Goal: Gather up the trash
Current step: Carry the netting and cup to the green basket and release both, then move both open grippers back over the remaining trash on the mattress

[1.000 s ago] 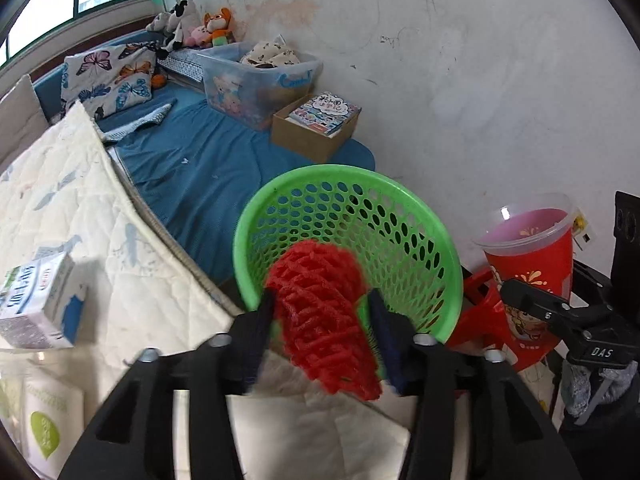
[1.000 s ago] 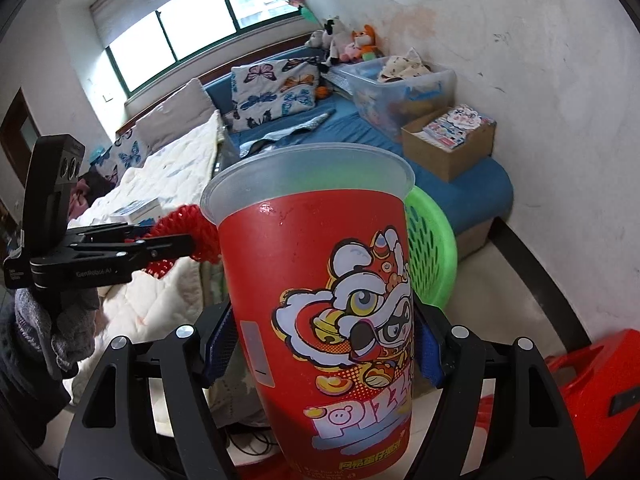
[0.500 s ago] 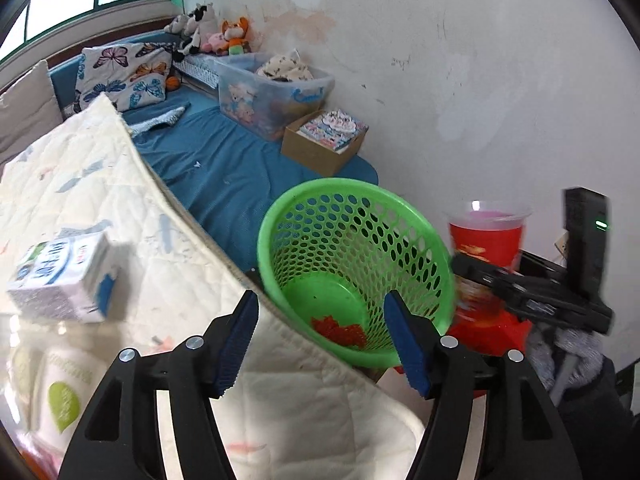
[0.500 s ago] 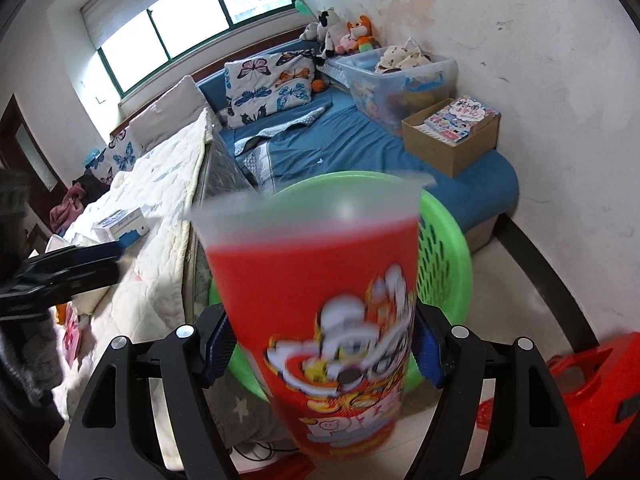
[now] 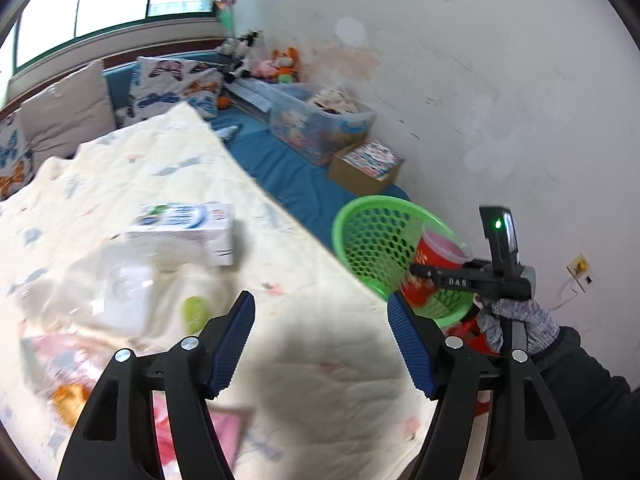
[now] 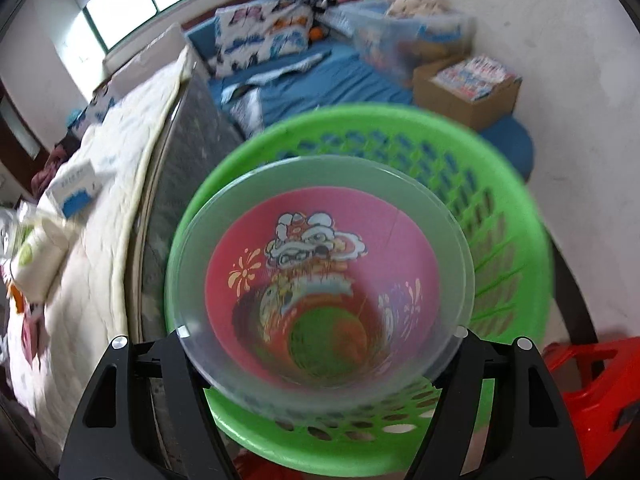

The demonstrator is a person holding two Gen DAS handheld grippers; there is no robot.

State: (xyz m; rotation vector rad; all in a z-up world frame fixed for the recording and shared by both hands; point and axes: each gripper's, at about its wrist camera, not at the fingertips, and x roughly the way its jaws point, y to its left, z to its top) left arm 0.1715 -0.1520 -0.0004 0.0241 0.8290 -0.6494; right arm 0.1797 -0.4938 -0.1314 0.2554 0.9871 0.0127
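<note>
Left wrist view: above bed (image 5: 120,184), facing wall. Right wrist view: close over basket (image 6: 520,216). Both show basket, bed.

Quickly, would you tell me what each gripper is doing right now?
Left gripper: open, holding nothing, above the bed.
Right gripper: shut on the red cup, over the green basket.

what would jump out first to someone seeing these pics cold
The red cartoon-printed cup fills the right wrist view, clamped in the right tongs and tipped mouth toward the camera over the bright green basket. In the left wrist view, the left tongs gape empty above the cream quilt, where a white and blue carton lies.
</note>
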